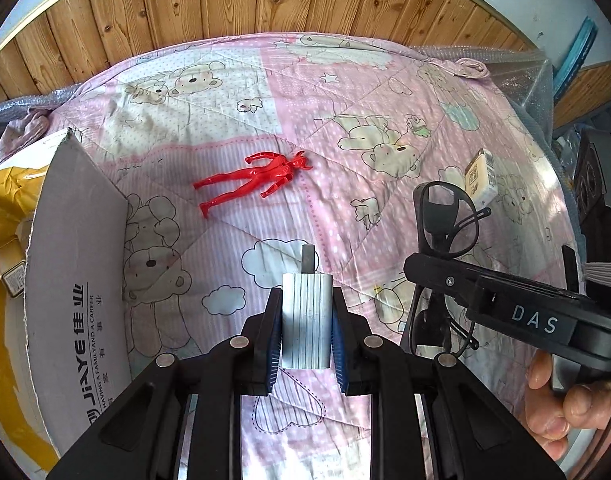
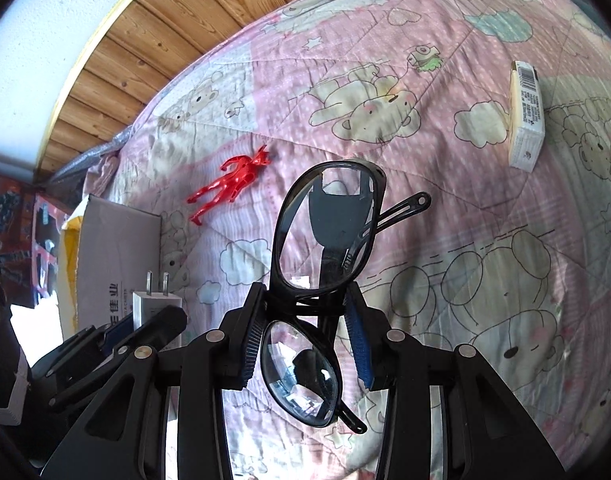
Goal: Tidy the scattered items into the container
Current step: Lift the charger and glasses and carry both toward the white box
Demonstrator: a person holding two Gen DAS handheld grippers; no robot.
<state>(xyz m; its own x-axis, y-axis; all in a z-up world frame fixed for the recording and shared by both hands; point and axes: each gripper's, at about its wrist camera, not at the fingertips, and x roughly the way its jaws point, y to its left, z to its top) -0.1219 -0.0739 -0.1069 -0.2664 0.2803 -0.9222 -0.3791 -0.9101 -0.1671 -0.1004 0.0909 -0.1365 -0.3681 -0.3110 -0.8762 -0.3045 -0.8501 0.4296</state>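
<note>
White plug charger (image 1: pixel 305 320) pinched prongs-forward in the left gripper (image 1: pixel 306 334), black glasses (image 2: pixel 323 280) clamped at the bridge in the right gripper (image 2: pixel 305 338), and the cardboard box (image 1: pixel 71 280) sits left, nearer the left hand's load!

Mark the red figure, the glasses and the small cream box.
red figure (image 1: pixel 261 176), left wrist view, on its torso
glasses (image 2: pixel 325 232), right wrist view, on the upper lens
small cream box (image 2: pixel 527 120), right wrist view, on its printed long side
</note>
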